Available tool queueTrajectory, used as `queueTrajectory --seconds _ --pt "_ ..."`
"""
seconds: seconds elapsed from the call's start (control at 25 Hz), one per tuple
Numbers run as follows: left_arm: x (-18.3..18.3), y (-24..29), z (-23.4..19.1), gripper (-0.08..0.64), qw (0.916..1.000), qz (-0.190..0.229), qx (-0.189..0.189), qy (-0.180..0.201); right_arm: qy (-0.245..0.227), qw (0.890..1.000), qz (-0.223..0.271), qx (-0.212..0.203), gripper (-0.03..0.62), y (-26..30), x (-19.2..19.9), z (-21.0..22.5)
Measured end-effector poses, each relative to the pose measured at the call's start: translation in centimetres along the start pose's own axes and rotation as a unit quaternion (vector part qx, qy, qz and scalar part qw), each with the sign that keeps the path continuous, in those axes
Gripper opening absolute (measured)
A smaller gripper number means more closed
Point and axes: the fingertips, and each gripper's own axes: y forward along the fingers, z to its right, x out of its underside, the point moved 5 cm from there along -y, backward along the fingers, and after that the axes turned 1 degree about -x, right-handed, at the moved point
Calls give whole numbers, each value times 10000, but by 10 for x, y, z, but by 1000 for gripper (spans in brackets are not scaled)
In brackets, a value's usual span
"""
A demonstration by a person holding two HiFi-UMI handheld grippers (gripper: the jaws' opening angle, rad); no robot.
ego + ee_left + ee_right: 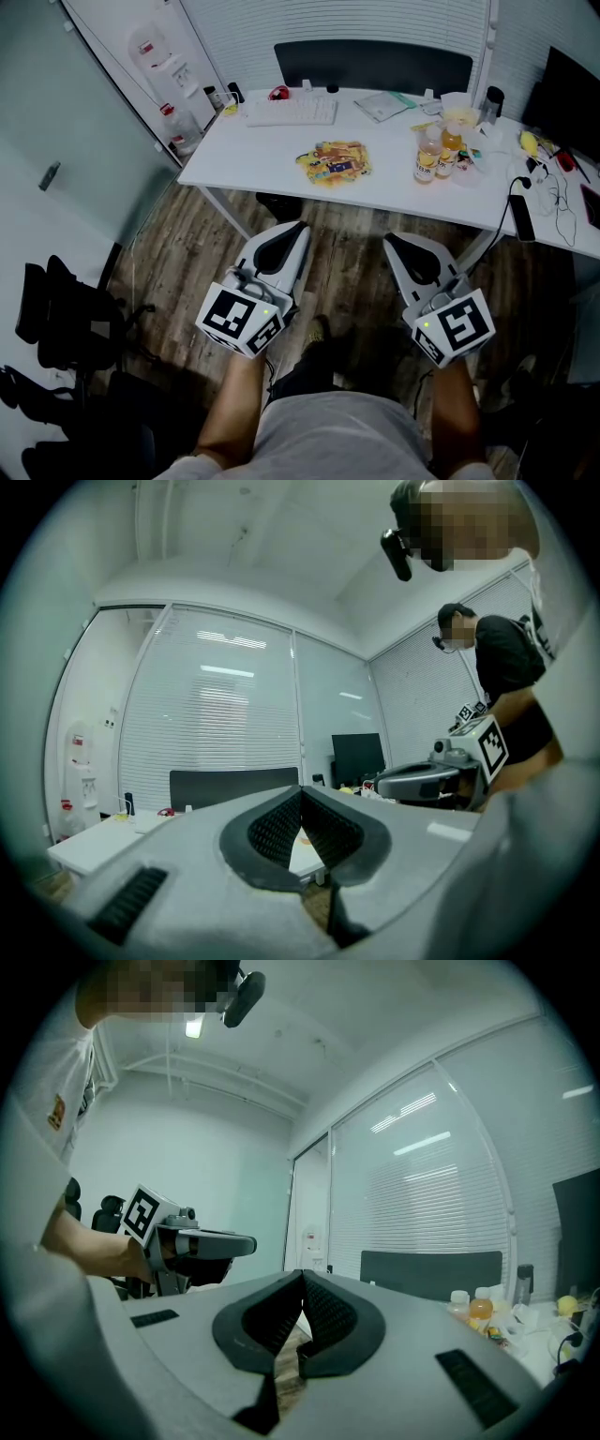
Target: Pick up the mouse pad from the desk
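My left gripper and right gripper hang clenched and empty, short of the desk holding one mouse pad, two bottles, one keyboard.

A white desk is seen standing on a wood-patterned floor. A yellow patterned mouse pad is laid flat near the desk's middle. From the pad, a white keyboard is placed at eleven o'clock, papers at one o'clock, two bottles at three o'clock, and a flat black device at four o'clock, by the front edge.
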Motion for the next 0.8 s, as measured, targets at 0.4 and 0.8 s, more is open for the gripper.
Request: queueTrajectory --seconds 0.4,0.8 --pt "9 32 -53 15 9999 80 111 -17 -60 9997 -143 163 12 50 11 22" --pt "17 88 -119 15 9993 22 362 4 -4 9985 -289 463 12 115 19 61"
